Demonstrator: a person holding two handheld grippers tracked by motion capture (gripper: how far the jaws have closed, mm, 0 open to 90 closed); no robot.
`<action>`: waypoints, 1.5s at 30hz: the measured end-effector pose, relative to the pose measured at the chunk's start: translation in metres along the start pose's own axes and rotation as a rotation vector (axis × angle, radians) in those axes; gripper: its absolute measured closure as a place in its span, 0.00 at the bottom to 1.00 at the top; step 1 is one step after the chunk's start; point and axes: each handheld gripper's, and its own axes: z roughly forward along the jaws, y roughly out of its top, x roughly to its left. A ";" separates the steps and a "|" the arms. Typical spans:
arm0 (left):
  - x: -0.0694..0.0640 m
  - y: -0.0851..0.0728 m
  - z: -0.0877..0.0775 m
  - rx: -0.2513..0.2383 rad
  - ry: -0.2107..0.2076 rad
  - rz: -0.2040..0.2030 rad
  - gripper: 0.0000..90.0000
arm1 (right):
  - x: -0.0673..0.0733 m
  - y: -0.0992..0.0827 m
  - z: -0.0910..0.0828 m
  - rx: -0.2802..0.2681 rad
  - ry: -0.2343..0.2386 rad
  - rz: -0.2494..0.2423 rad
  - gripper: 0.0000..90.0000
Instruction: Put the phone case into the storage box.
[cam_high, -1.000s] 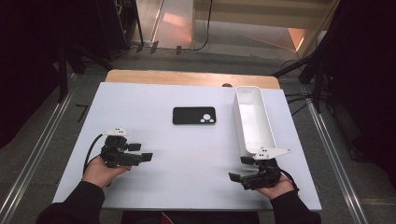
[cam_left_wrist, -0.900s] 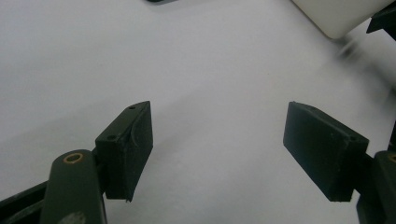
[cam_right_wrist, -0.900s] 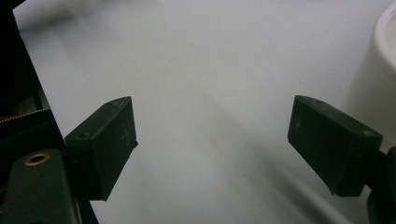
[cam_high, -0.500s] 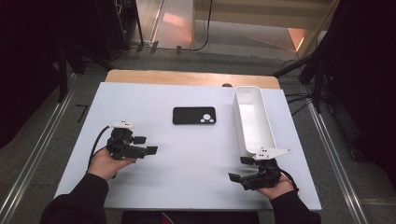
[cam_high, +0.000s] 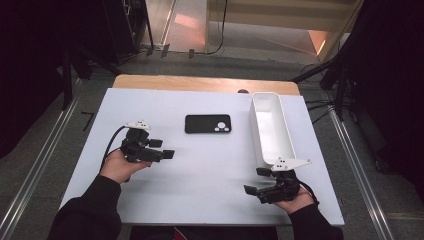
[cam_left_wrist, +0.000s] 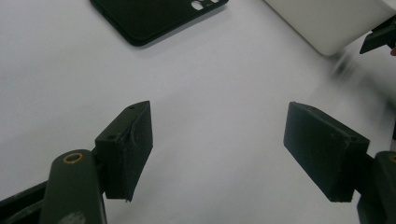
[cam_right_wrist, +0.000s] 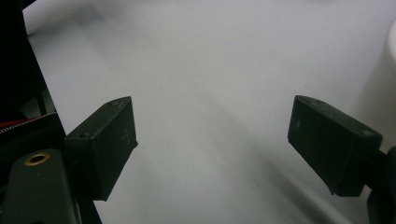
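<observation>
A black phone (cam_high: 208, 123) lies face down mid-table, its camera end toward the long white tray (cam_high: 270, 127) on the right. My left gripper (cam_high: 164, 148) hovers left of the phone, pointing right, jaws open and empty. From the left gripper view (cam_left_wrist: 217, 149) the phone (cam_left_wrist: 156, 16) lies ahead at upper left and the tray (cam_left_wrist: 327, 21) at upper right. My right gripper (cam_high: 256, 181) rests near the front edge just below the tray's near end, jaws open around bare table (cam_right_wrist: 212, 144).
The white table (cam_high: 165, 200) has a wooden strip (cam_high: 200, 84) along its far edge. Metal rails run along the floor on both sides. The tray's wall (cam_right_wrist: 380, 88) stands close to the right jaw in the right gripper view.
My left gripper has moved up the table and rightward toward the phone. The right gripper has stayed put.
</observation>
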 end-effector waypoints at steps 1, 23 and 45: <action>0.000 0.002 0.001 0.000 -0.004 0.003 0.26 | 0.000 0.000 0.000 0.000 0.000 0.000 0.15; 0.006 0.045 0.017 0.006 0.012 0.040 0.26 | -0.001 0.000 0.000 0.005 0.006 0.005 0.15; 0.023 0.091 0.049 0.031 0.009 0.070 0.26 | -0.001 0.000 0.000 -0.002 0.012 0.003 0.15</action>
